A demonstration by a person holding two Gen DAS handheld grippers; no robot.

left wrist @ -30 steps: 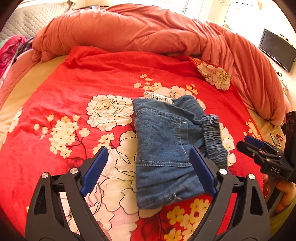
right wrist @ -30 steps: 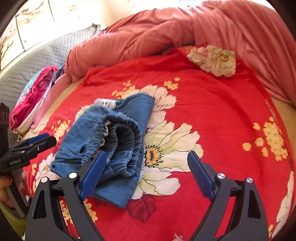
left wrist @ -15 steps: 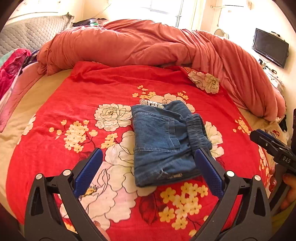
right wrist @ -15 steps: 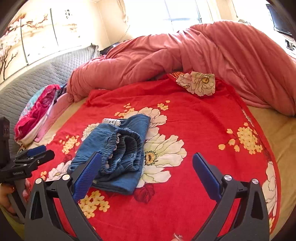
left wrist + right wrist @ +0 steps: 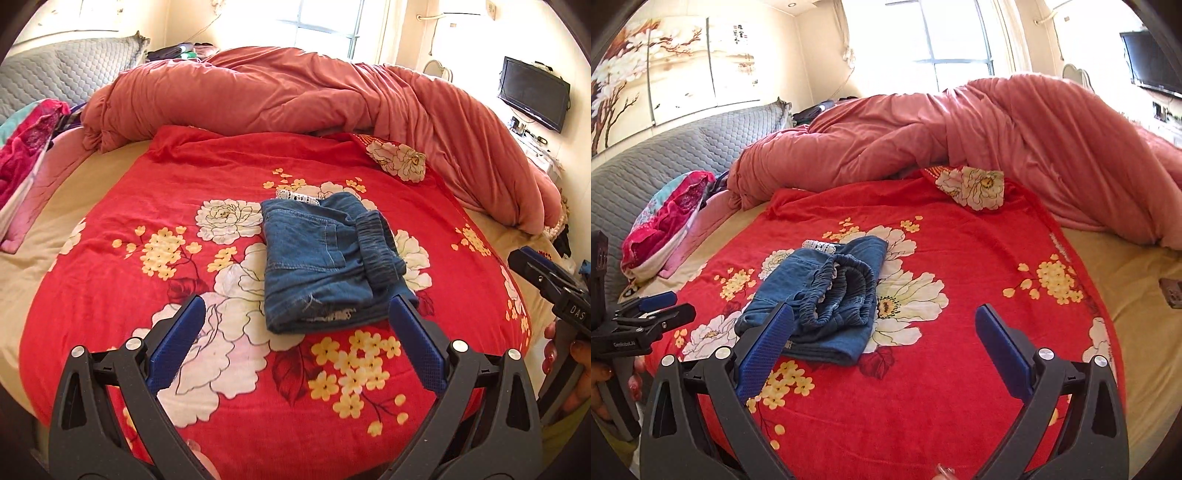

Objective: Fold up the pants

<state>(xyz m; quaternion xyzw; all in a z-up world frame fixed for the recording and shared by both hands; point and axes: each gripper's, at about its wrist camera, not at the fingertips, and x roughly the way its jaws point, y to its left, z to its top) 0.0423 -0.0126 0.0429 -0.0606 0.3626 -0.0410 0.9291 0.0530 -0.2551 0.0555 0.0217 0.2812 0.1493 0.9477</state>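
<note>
On the red flower-printed blanket [image 5: 110, 295] covering the bed lie the blue denim pants [image 5: 325, 262], folded into a compact stack with the gathered elastic waistband uppermost and a strip of white lace peeping out at the far edge. Folding looks essentially done; at most a little squaring-up is left. Both the left gripper [image 5: 295, 343] and the right gripper [image 5: 882, 347] hang with jaws wide apart, holding nothing. How neat the lower layers are cannot be seen.
</note>
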